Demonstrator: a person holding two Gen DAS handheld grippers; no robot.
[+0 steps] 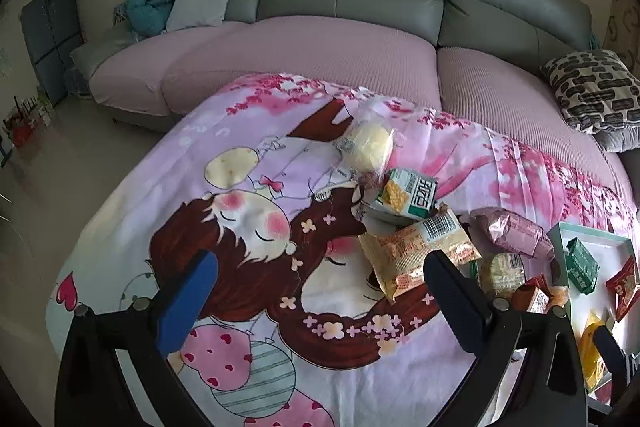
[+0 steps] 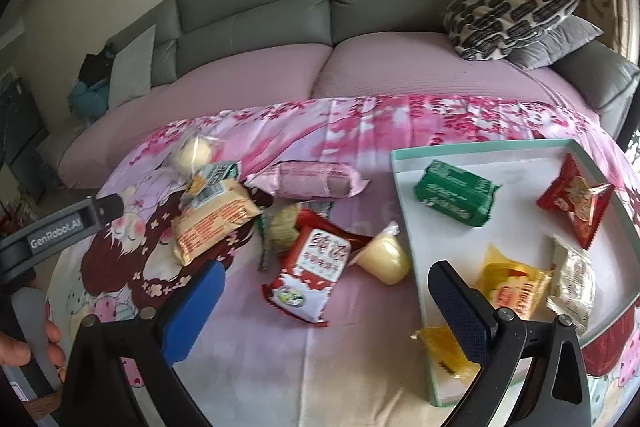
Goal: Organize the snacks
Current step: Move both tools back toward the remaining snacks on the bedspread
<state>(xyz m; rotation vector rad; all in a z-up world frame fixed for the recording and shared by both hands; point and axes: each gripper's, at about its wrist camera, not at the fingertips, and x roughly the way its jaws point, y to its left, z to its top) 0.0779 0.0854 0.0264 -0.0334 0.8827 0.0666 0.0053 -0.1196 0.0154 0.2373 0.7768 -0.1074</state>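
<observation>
While lying flat, red-white packet [image 2: 306, 277], long axis toward sofa [image 2: 328, 7].

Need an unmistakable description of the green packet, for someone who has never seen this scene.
Start at the shallow tray with mint-green walls, lying on the cartoon-print cloth in front of the sofa. The green packet lies flat on the tray's white floor near its far-left corner. It is the tray's only green wrapper; the others are red, yellow or pale.

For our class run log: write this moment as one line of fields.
task: organize snacks | left gripper: open, empty | right gripper: open, empty | tray: five snacks in | next, likely: red-white packet
</observation>
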